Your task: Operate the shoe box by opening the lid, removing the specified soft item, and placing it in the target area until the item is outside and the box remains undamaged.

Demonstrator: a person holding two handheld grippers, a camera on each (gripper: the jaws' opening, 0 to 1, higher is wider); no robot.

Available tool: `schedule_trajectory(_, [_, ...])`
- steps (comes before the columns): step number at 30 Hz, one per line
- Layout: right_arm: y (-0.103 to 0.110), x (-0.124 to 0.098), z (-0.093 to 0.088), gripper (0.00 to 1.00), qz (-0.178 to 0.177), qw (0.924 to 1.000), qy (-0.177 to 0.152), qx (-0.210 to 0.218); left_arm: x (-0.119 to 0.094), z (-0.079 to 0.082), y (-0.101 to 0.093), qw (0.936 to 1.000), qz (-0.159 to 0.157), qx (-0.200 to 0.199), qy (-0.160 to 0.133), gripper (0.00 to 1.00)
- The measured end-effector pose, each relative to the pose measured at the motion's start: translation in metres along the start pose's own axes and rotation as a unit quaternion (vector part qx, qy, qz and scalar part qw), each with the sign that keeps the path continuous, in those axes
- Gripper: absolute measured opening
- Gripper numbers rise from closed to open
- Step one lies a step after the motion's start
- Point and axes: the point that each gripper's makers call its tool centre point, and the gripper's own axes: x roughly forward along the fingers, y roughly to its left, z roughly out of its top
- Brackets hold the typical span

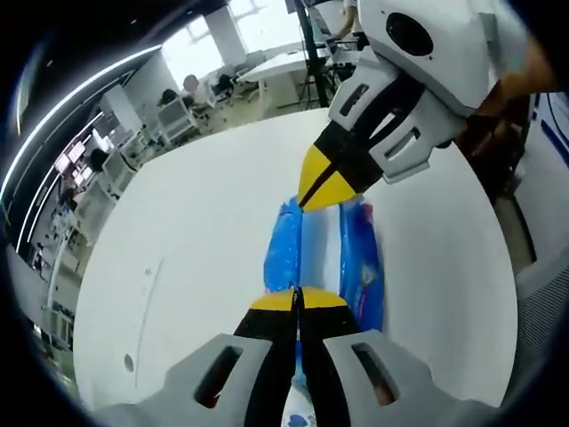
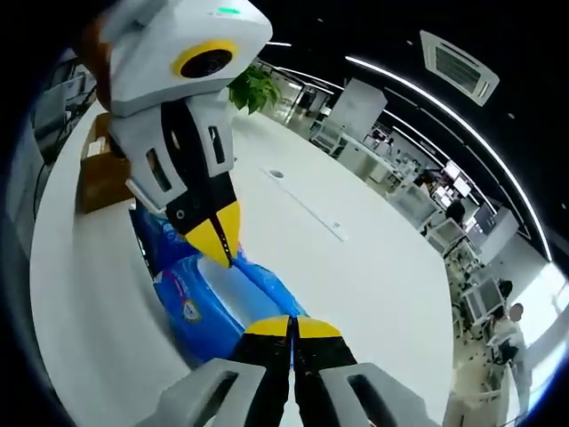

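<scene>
I am looking at a big white table (image 1: 187, 267) that is spreading across most of the left gripper view, and it is also running from 7 o'clock up to 3 o'clock in the right gripper view. Behind it a large office with desks and ceiling lights is showing around 10 o'clock in the left gripper view. A brown cardboard box (image 2: 100, 174) is sitting on the table at about 9 o'clock in the right gripper view, and I cannot tell if its lid is open. A green plant (image 2: 255, 87) is standing far off at 12 o'clock there. The soft blue pack (image 1: 331, 258) is lying on the table outside the box, near the middle of the left gripper view, and it is shining like plastic wrap. I am holding my left gripper (image 1: 299, 299) at 6 o'clock in its own view, with its yellow tips pressed together on the near end of the soft blue pack. My right gripper (image 1: 313, 194) is reaching in from 1 o'clock, and its yellow tips are pinching the far end of the pack, closed tight on it.
</scene>
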Motion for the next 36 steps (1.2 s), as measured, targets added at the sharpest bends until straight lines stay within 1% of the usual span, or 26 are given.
schedule_trajectory(6, [0.003, 0.01, -0.006, 0.0, 0.005, 0.9999, 0.008, -0.005, 0.007, -0.005, 0.002, 0.9999, -0.003, -0.011, 0.004, 0.0])
schedule_trajectory(13, [0.005, 0.017, -0.009, 0.0, 0.009, 0.9998, 0.014, -0.006, 0.013, -0.011, 0.003, 0.9999, -0.003, -0.012, 0.011, 0.0])
schedule_trajectory(16, [0.002, 0.019, -0.01, 0.0, 0.007, 0.9998, 0.015, -0.008, 0.013, -0.011, 0.003, 0.9998, -0.003, -0.018, 0.009, 0.0])
schedule_trajectory(17, [0.002, 0.019, -0.01, 0.0, 0.008, 0.9998, 0.015, -0.002, 0.013, -0.011, 0.003, 0.9998, -0.003, -0.02, 0.008, 0.0])
schedule_trajectory(24, [0.0, 0.021, -0.014, 0.0, 0.006, 0.9998, 0.018, -0.007, 0.017, -0.01, 0.005, 0.9998, -0.003, -0.019, 0.007, 0.0])
schedule_trajectory(30, [0.0, 0.024, -0.013, 0.0, 0.009, 0.9998, 0.017, -0.007, 0.017, -0.012, 0.007, 0.9998, -0.003, -0.018, 0.008, 0.0])
schedule_trajectory(36, [0.0, 0.025, -0.016, 0.0, 0.008, 0.9997, 0.022, -0.006, 0.015, -0.01, 0.007, 0.9999, -0.002, -0.014, 0.0, 0.0])
